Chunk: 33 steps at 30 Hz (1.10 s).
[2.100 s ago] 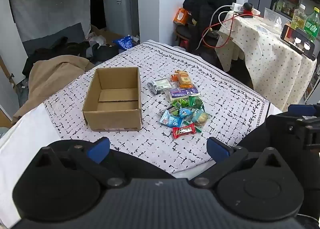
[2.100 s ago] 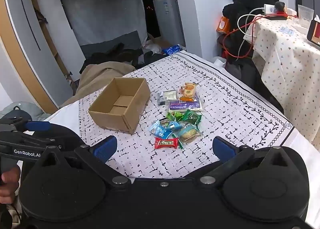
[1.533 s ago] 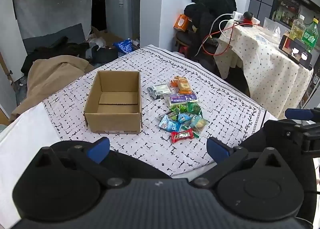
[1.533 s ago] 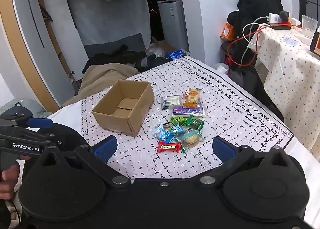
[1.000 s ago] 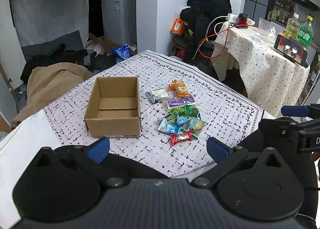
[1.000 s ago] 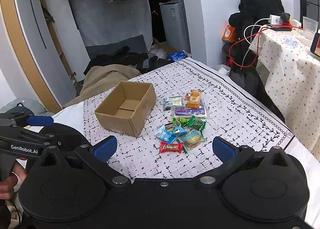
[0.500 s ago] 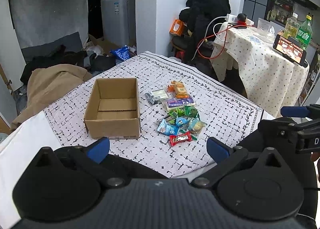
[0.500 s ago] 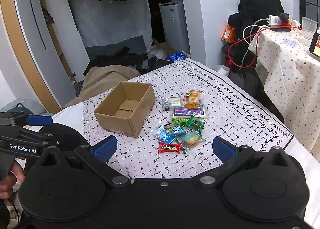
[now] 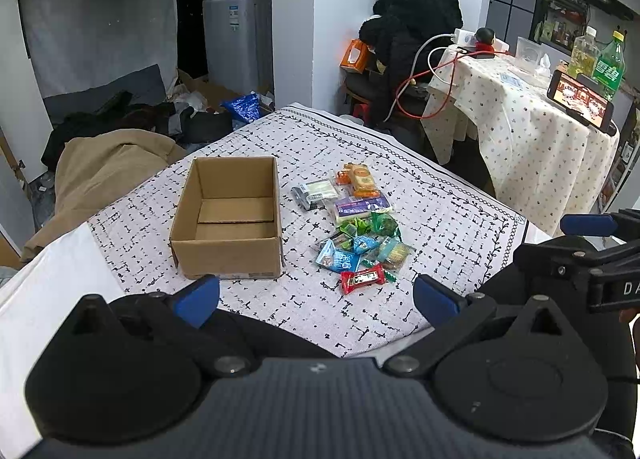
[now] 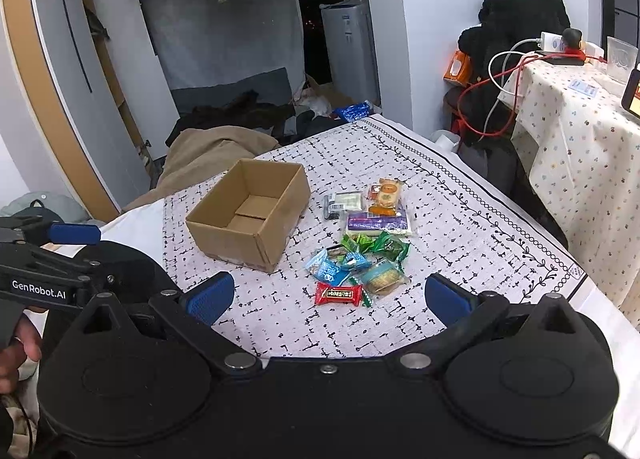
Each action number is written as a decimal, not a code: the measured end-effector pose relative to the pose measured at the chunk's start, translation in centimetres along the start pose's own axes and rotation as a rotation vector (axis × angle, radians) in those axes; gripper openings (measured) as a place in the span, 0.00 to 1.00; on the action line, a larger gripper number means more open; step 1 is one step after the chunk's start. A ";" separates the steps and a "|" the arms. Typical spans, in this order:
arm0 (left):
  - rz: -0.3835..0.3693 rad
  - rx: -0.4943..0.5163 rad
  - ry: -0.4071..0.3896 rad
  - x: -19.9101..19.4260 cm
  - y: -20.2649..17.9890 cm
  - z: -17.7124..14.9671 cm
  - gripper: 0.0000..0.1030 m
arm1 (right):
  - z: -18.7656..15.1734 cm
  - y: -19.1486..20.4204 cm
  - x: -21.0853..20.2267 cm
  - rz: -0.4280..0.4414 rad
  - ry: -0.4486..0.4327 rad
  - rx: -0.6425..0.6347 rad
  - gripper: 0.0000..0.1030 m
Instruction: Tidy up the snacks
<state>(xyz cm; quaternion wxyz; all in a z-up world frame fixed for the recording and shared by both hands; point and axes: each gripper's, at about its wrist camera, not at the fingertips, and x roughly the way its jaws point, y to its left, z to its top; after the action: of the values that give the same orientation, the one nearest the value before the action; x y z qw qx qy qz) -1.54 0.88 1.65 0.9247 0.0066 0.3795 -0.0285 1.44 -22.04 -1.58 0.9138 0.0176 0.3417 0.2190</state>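
Snacks in crinkly coloured wrappers (image 9: 356,227) are lying heaped beside the empty brown cardboard box (image 9: 230,219); both tools (image 9: 316,295) (image 10: 328,297) are hovering spread wide, risking pinching several overlapping packets together.

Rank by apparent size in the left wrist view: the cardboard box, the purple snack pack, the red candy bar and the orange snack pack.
1. cardboard box, clearly largest.
2. purple snack pack.
3. red candy bar and orange snack pack: they look alike, and the red one lies nearer the camera, so I won't rank them.
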 end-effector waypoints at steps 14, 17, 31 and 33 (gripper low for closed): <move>0.004 -0.009 0.003 0.2 0.9 0.1 1.00 | -0.2 -0.3 0.7 0.012 0.014 0.014 1.00; 0.004 -0.010 0.006 0.3 0.9 0.2 1.00 | -0.2 -0.3 0.9 0.014 0.017 0.016 1.00; 0.021 -0.031 0.026 2.8 0.3 0.7 1.00 | -0.4 -2.2 3.6 0.026 0.054 0.041 1.00; 0.025 -0.040 0.035 3.5 0.2 0.9 1.00 | -0.4 -2.6 4.2 0.024 0.062 0.049 1.00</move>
<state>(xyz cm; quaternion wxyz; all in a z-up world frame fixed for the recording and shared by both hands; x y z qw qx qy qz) 1.58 0.90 -0.15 0.9182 -0.0068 0.3960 -0.0093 4.98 -22.71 -4.92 0.8993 0.0372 0.3750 0.2219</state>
